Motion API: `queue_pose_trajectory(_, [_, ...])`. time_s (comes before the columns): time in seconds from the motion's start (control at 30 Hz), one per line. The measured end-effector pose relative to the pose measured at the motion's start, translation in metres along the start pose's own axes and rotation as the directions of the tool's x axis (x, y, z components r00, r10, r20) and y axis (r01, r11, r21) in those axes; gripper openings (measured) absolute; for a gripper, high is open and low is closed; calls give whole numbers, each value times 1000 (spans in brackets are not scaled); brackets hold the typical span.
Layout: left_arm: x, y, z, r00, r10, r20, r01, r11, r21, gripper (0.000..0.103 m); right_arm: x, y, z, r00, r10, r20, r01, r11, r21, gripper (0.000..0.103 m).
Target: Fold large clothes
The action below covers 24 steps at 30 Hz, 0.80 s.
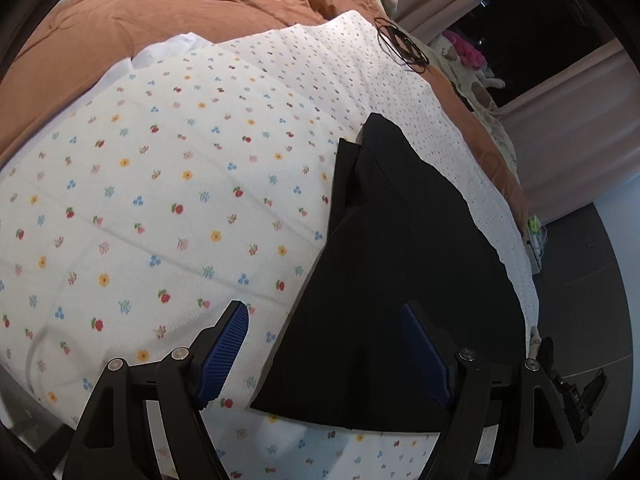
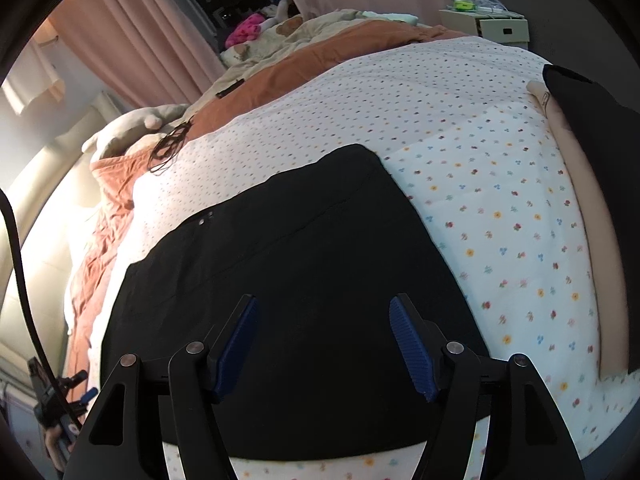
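Observation:
A black garment point(image 1: 400, 260) lies folded and flat on a white floral sheet point(image 1: 160, 200) spread over a bed. In the left wrist view my left gripper point(image 1: 324, 312) hovers open over the garment's near left edge, one blue pad above the sheet and the other above the cloth, with nothing between them. In the right wrist view the same black garment point(image 2: 280, 260) fills the middle. My right gripper point(image 2: 323, 302) stands open just above it, its pads off the fabric. The floral sheet point(image 2: 500, 220) stretches away to the right.
An orange duvet point(image 1: 160, 8) is bunched at the far side of the bed. A loop of thin black cord point(image 1: 404, 46) lies on the sheet's far edge. Pink curtains point(image 2: 140, 40), plush toys point(image 2: 248, 28) and a nightstand point(image 2: 496, 26) stand beyond. A person's forearm point(image 2: 600, 220) rests along the right.

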State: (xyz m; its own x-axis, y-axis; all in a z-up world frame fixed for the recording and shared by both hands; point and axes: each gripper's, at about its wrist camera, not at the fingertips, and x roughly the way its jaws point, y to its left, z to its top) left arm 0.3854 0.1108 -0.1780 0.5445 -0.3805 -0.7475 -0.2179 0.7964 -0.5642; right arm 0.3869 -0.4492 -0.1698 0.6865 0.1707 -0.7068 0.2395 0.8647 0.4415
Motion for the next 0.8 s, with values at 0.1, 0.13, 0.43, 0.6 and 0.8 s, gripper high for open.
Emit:
queue_pose_trajectory(0.1, [-4,8,-11,1000,-25,-13,25,999,-25,79,-5,10,-8,1000,9,-1,-9,1000,-9,72])
queue_pose_trajectory(0.13, [-5,10,-14,999,-34,-19,33,999,-32,79,-5,14,-12,1000,13,-5,-13,1000,-13,72])
queue_pose_trajectory(0.43, [-1,25,-38,986,-147,-78,138,984,-111,79,-6,48,-39,998,1,-58,-5,997,-75,72])
queue_pose_trajectory(0.6, [4,30,-42,975,-202,-89,186,970,-159,79,-7,66,-52,996,16,-88,-26,993,-113,72])
queue_pose_trajectory(0.8, [22,25,-34,965,-248,-86,228,954,-193,79,0,91,-66,988,43,-146,-67,985,-162,72])
